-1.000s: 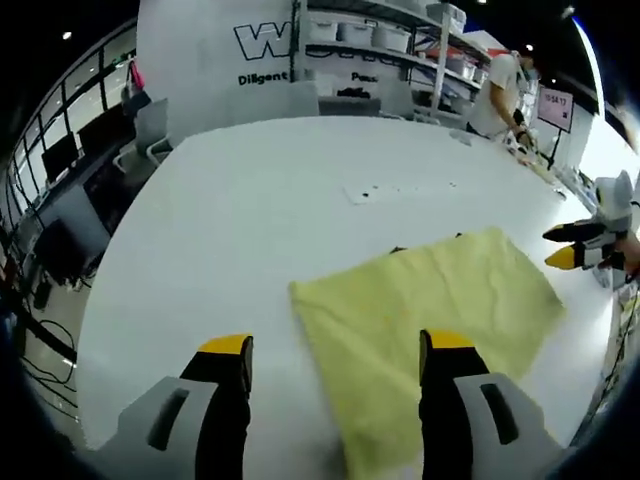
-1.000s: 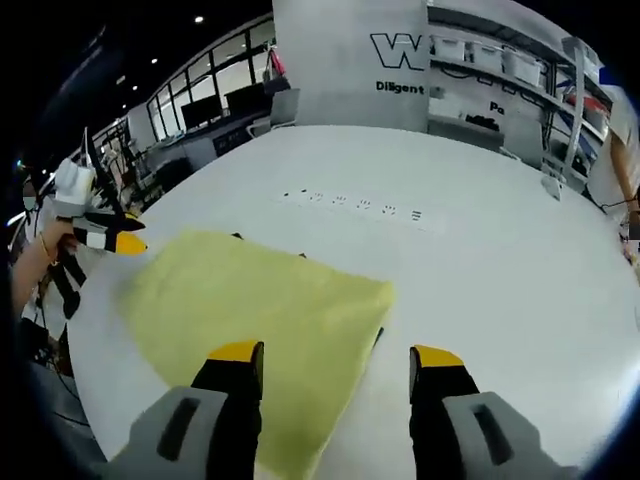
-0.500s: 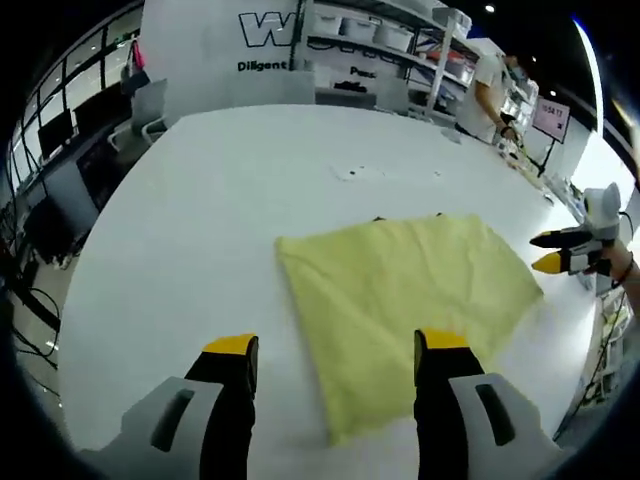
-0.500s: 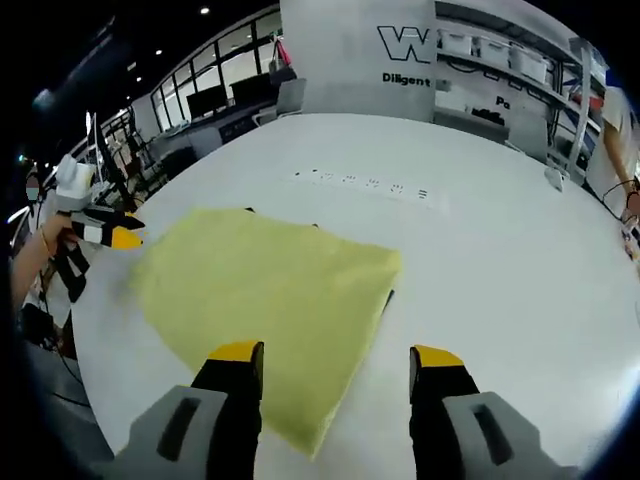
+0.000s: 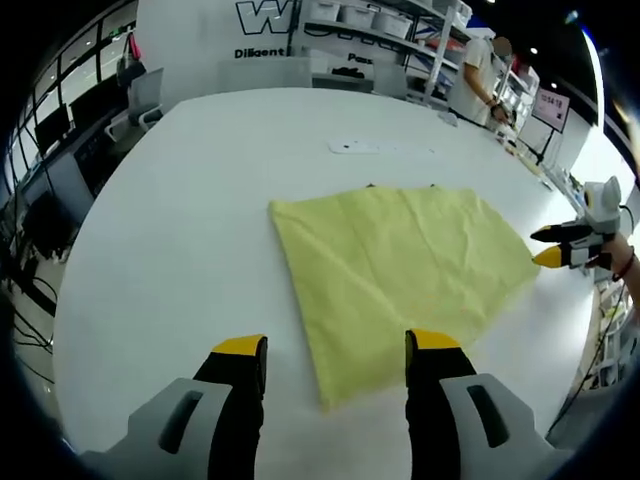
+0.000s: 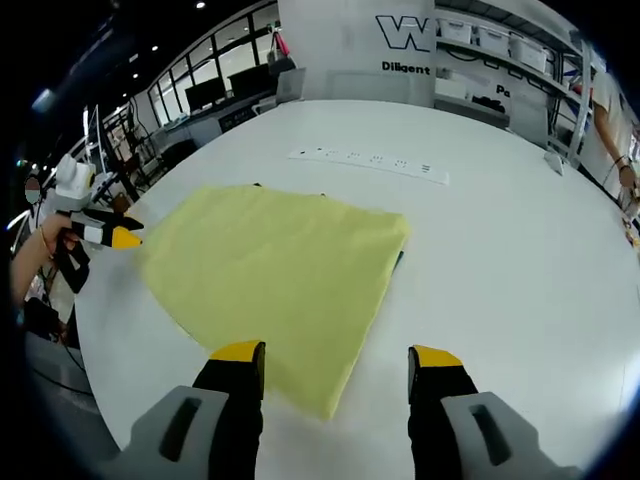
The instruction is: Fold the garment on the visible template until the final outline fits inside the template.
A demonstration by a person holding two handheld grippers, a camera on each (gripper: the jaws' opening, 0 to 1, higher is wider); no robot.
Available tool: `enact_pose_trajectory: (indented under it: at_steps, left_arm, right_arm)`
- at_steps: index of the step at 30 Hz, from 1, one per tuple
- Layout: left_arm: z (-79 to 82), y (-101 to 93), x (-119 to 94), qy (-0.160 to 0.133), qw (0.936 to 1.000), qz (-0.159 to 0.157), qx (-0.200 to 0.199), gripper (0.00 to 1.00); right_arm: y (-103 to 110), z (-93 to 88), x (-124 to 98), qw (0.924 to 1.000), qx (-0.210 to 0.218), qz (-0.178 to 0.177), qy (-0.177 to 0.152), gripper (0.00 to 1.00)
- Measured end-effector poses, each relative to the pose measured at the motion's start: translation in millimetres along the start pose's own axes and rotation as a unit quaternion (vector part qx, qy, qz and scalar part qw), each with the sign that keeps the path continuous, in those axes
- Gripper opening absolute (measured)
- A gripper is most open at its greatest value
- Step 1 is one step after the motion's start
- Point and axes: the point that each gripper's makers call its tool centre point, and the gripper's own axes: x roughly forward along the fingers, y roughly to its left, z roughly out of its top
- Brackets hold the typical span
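Observation:
A folded yellow garment (image 5: 400, 265) lies flat on the white table (image 5: 180, 250), roughly four-sided. Small dark bits of the template (image 5: 370, 186) peek out at its far edge. My left gripper (image 5: 336, 345) is open, and the garment's near corner sits just beyond its tips. In the right gripper view the garment (image 6: 280, 265) spreads ahead, with a dark strip of template (image 6: 398, 262) along its right edge. My right gripper (image 6: 337, 352) is open and holds nothing. Each gripper shows in the other's view, right gripper (image 5: 552, 250) and left gripper (image 6: 125, 234), off the garment's outer corners.
A white power strip (image 6: 368, 160) lies on the table beyond the garment. A person (image 5: 478, 75) stands at shelves past the far edge. Chairs (image 5: 145, 95) and desks line the far left. A hand (image 6: 45, 245) holds the left gripper at the table's rim.
Both views have pulled back from the garment, so its near corners now lie beyond the jaw tips instead of under them. The garment itself lies as before.

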Motion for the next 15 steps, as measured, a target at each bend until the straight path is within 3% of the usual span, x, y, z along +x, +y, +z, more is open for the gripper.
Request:
enact_pose_trajectory:
  at_steps: [5,11,15]
  left_arm:
    - [-4.6,-3.4,-1,-0.006,0.9999,-0.002,0.016,0.57]
    - [-14.6,-6.0,-1,0.003,0.9999,-0.013,0.003,0.52]
    - [-21.2,-5.8,-2,0.006,0.9999,-0.014,-0.005,0.50]
  right_arm:
    - [3,-10.2,0,1.0000,0.004,0.002,0.006,0.51]
    - [8,-21.2,0,0.9999,0.001,0.006,0.013,0.45]
    - [8,-25.5,1,0.9998,0.006,0.006,0.016,0.36]
